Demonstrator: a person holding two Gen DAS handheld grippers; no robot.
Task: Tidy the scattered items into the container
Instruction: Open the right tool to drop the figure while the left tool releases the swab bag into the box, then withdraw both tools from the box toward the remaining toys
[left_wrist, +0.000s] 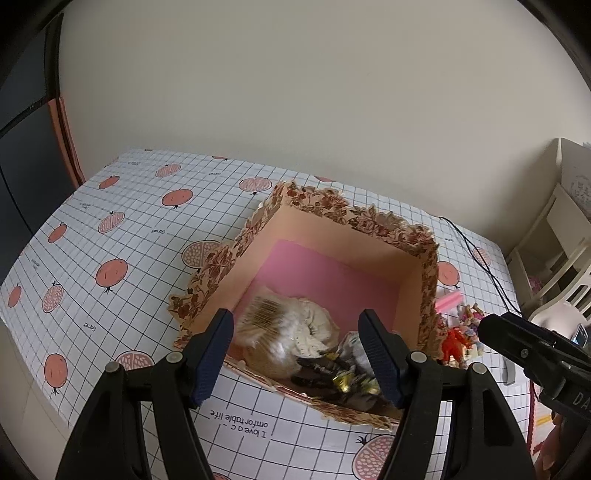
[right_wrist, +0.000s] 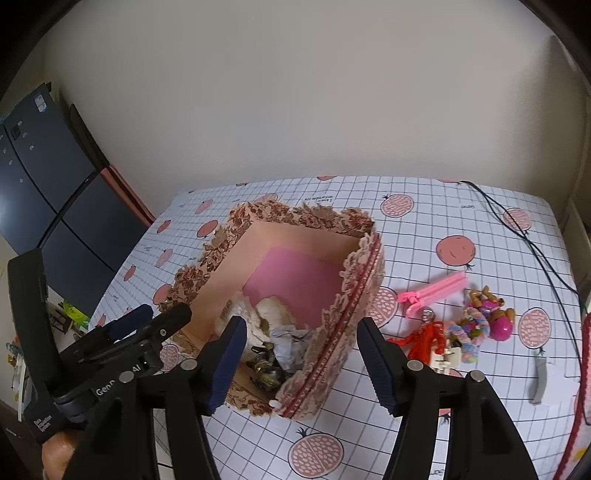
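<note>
Nearest the viewer, the left tool (left_wrist: 297, 354) stood open and empty above the near edge of the box (left_wrist: 332, 212), with nothing between its fingers. The right tool (right_wrist: 299, 363) was also open and empty, over the box's near right corner.

Beyond both tools, the floral-edged box sat on the worktop (right_wrist: 424, 236), which was covered with a grid-and-fruit cloth. Inside, at the near end, lay a pale frilly cloth bundle (left_wrist: 295, 332), crumpled paper (right_wrist: 286, 339) and dark, gold-flecked pieces (left_wrist: 332, 373). The pink floor (left_wrist: 332, 277) at the far end was bare.

The items still loose lay on the worktop at about 3 o'clock from the right tool, outside the box's right wall: an orange-red figure (right_wrist: 424, 338), a pastel fuzzy ring (right_wrist: 469, 328), a small doll with a pink ball (right_wrist: 495, 314), and a pink clip (right_wrist: 436, 291) a little farther off at 2 o'clock. From the left tool the same cluster sat at about 3 o'clock, past the box and well apart.

Risks, as a judgement: the small toys touched one another, so closing on one might drag or flick a neighbour. A tool swinging across could catch the box's soft, frilled wall and shift it. A black cable (right_wrist: 517, 229) ran along the far right and could snag.
</note>
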